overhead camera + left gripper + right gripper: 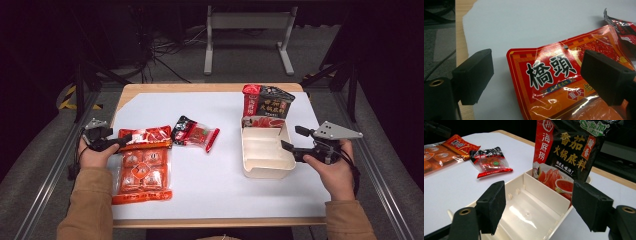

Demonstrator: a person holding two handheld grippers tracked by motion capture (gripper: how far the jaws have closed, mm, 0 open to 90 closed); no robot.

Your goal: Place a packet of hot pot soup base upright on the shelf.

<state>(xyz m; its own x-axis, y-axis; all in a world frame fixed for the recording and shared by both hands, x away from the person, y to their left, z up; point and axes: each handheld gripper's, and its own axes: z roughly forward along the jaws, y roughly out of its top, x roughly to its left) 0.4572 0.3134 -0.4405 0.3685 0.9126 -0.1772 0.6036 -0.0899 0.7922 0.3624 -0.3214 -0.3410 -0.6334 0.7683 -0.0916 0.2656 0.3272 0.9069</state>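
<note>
High view: left tongs (pixel 125 138) gape over orange packet (pixel 142 165).

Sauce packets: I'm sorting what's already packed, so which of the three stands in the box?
The black-and-red tomato hotpot base pouch stands upright in the far compartment of the cream divided box. The large orange packet and small red packet lie flat on the table.

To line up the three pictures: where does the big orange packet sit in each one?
High view: the big orange packet lies at lower left, left tongs at its top edge.
Left gripper view: lower centre, between the open jaws.
Right gripper view: far upper left.
Shared landmark: the small red packet beside it.
</note>
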